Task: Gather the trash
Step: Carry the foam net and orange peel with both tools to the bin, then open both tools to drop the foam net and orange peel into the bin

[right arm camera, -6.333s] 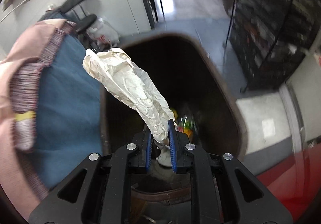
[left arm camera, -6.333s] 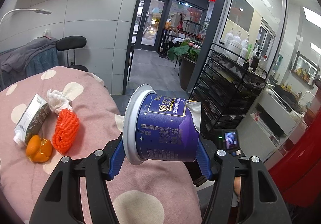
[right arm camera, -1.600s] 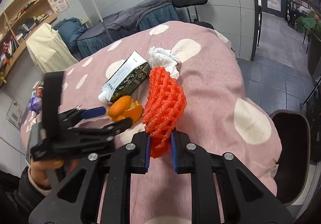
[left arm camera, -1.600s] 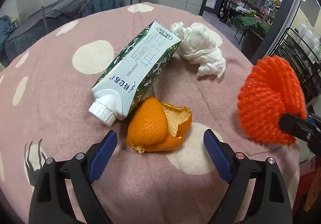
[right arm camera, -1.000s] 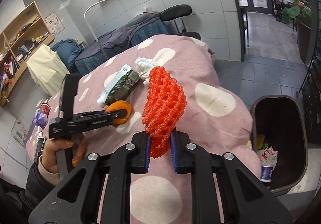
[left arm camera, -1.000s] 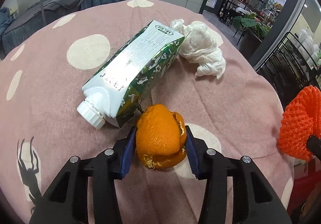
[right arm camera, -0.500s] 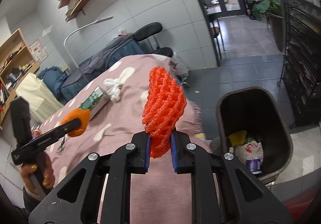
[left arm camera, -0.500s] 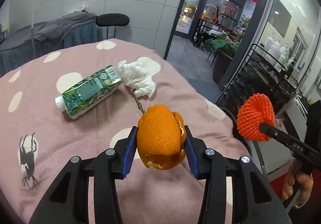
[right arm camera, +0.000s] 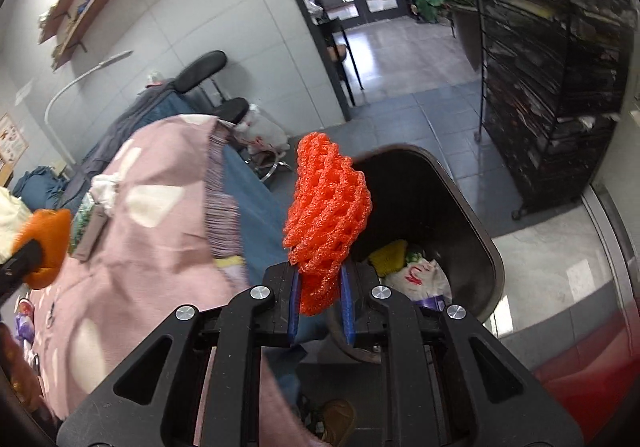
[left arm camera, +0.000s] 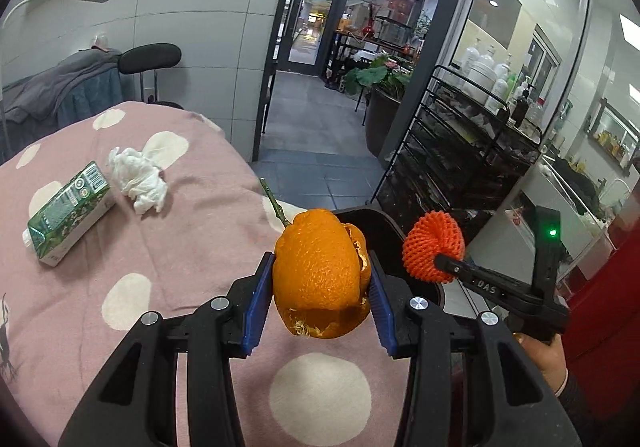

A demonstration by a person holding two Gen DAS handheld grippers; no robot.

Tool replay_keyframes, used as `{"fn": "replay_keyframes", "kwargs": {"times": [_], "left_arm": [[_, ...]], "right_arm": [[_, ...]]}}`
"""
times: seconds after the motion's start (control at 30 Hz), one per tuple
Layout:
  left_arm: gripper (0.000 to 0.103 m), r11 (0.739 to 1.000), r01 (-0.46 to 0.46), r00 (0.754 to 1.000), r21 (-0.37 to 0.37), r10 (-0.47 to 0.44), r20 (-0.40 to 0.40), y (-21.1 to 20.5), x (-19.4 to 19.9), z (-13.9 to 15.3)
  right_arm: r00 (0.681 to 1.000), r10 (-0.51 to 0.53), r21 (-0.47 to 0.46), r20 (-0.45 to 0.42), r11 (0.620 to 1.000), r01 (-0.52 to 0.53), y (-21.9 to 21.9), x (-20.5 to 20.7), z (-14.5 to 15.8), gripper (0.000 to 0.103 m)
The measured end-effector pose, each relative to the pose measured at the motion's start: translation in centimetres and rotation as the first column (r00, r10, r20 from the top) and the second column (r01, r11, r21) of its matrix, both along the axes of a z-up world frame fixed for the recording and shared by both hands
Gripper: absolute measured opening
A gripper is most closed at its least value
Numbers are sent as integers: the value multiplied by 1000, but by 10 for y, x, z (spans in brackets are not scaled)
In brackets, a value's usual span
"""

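My left gripper [left arm camera: 320, 299] is shut on an orange peel [left arm camera: 320, 279] and holds it above the pink spotted tablecloth [left arm camera: 152, 247] near the table's edge. My right gripper [right arm camera: 320, 303] is shut on an orange foam fruit net [right arm camera: 326, 215] and holds it at the near rim of the dark trash bin [right arm camera: 432, 199]. The net [left arm camera: 434, 251] and the bin's rim [left arm camera: 384, 219] also show in the left wrist view. A green milk carton [left arm camera: 68, 215] and a crumpled white tissue [left arm camera: 138, 183] lie on the cloth.
The bin holds a yellow item [right arm camera: 388, 251] and a white bag [right arm camera: 420, 275]. A black wire rack [right arm camera: 556, 67] stands right of the bin. A black chair [left arm camera: 150, 59] and a blue-draped bed [right arm camera: 140, 115] stand behind the table.
Both grippers have swung from the table towards the bin. The left carries the peel to the table's edge. The right has brought the net close to the bin's mouth.
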State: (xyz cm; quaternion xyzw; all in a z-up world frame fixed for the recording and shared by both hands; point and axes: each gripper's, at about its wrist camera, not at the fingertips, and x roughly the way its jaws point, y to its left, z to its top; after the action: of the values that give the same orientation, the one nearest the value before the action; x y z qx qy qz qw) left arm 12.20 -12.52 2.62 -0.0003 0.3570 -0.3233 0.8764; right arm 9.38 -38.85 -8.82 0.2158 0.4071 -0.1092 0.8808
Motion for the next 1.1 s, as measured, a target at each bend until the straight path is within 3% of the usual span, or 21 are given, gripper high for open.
{"fn": "replay_keyframes", "kwargs": {"times": [0.37, 0.4, 0.47, 0.5, 0.53, 1.1], "left_arm": [[44, 997, 78, 997, 21, -78, -19, -50, -5, -7], [44, 996, 84, 996, 22, -83, -21, -52, -6, -8], [44, 995, 97, 995, 31, -96, -22, -60, -6, -10], [44, 994, 103, 995, 36, -102, -23, -64, -7, -12], [44, 993, 107, 994, 39, -106, -26, -66, -7, -13], [44, 971, 213, 975, 113, -202, -96, -144, 0, -39]], "right_arm": [[975, -56, 15, -214, 998, 60, -37, 37, -100, 19], [973, -57, 24, -224, 998, 64, -39, 39, -107, 24], [969, -66, 30, -238, 997, 76, -41, 38, -115, 44], [968, -80, 27, -236, 996, 88, -41, 36, -116, 61], [969, -94, 20, -227, 995, 101, -40, 33, -114, 68], [981, -162, -9, -105, 987, 162, -36, -41, -62, 76]]}}
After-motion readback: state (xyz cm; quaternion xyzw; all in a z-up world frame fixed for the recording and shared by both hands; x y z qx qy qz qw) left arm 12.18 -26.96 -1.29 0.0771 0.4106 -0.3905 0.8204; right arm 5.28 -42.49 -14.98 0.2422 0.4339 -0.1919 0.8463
